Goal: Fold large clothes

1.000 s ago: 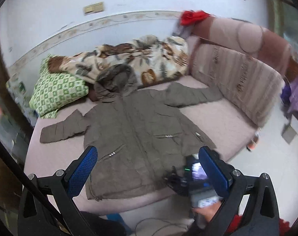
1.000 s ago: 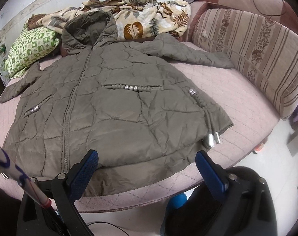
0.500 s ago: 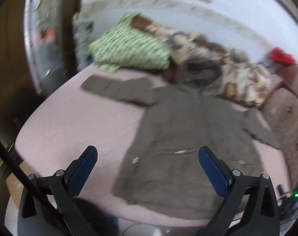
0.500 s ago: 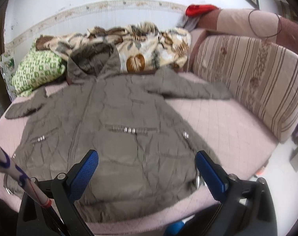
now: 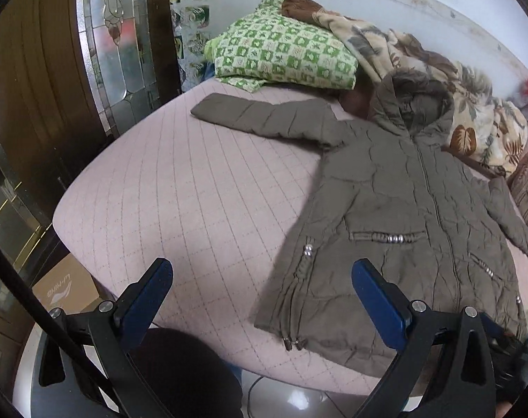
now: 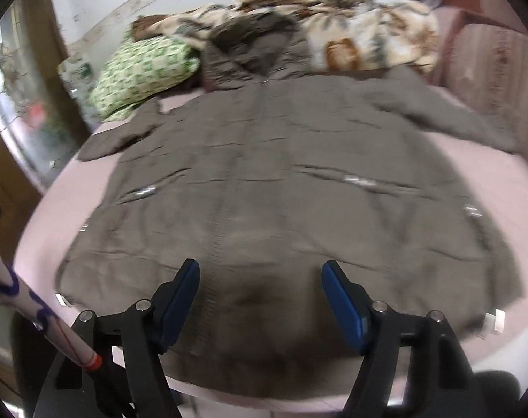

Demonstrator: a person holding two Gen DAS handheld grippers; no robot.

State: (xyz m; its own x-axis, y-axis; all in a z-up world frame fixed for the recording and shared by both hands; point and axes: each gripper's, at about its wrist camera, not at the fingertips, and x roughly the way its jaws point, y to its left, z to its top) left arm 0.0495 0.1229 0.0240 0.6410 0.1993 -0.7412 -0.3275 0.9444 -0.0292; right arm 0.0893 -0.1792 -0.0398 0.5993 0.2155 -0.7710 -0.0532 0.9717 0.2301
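Note:
An olive-brown hooded padded jacket (image 5: 396,209) (image 6: 264,191) lies spread flat, front up, on a pink quilted bed (image 5: 194,191), sleeves out to both sides. My left gripper (image 5: 260,278) hovers open over the jacket's lower left hem corner, nothing between its blue pads. In the blurred right wrist view my right gripper (image 6: 260,278) sits low over the middle of the bottom hem, by the zip. Its jaws are closing, still apart, with hem cloth below them; no grip shows.
A green checked pillow (image 5: 284,55) and a leaf-print blanket (image 5: 473,104) lie behind the hood. A striped sofa back (image 6: 497,69) borders the right side. A dark wooden door with glass (image 5: 89,69) and a cardboard box (image 5: 65,285) stand left.
The left gripper swung left and down, now over the jacket's lower left corner near the door. The right gripper dropped closer to the hem's middle and its jaws narrowed.

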